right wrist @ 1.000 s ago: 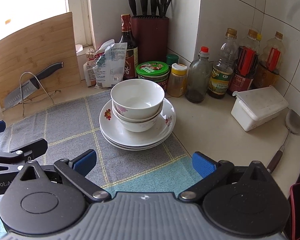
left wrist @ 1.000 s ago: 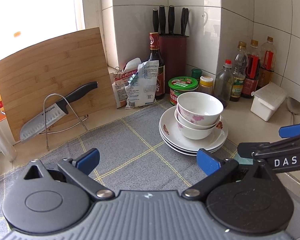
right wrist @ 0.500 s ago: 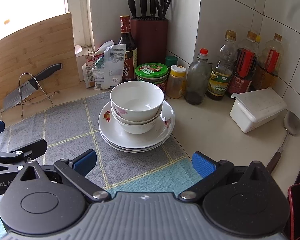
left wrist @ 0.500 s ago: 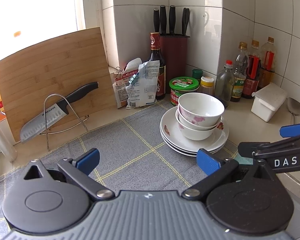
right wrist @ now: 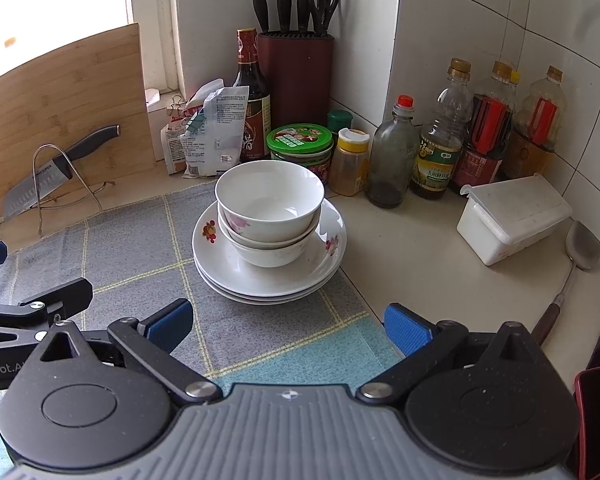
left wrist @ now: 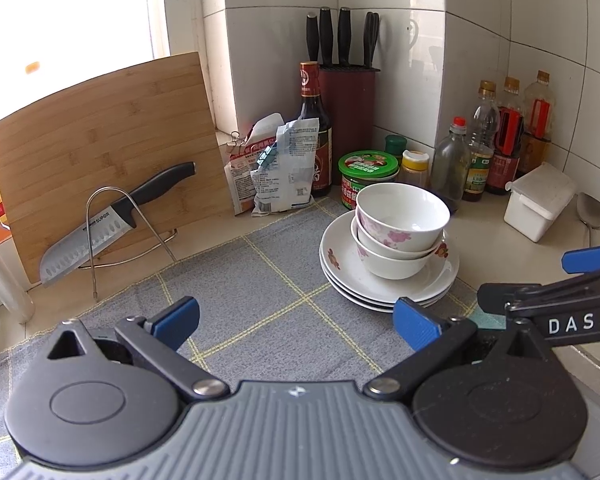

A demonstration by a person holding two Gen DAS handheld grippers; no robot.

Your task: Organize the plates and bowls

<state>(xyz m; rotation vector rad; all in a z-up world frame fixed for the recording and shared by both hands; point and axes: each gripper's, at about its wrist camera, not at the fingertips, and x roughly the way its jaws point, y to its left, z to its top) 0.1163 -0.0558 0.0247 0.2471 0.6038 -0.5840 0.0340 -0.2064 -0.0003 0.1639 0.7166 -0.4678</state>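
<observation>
Two white floral bowls (left wrist: 400, 224) (right wrist: 270, 208) sit nested on a stack of white plates (left wrist: 432, 288) (right wrist: 228, 276), which rests on the grey checked cloth (left wrist: 260, 292) (right wrist: 132, 248). My left gripper (left wrist: 296, 320) is open and empty, low over the cloth, with the stack ahead and to its right. My right gripper (right wrist: 288, 326) is open and empty too, just short of the stack's near rim. Each gripper shows at the edge of the other's view.
Behind the stack stand a green-lidded jar (right wrist: 300, 144), sauce bottles (right wrist: 440, 148), a knife block (right wrist: 296, 72) and snack bags (left wrist: 276, 172). A cutting board (left wrist: 100, 144) with a knife on a wire rack (left wrist: 112, 220) stands left. A white lidded box (right wrist: 512, 216) and a spatula (right wrist: 576, 256) lie right.
Both grippers have drifted slightly, so the stack sits a touch differently in each view. The dishes have not moved and both grippers remain open.
</observation>
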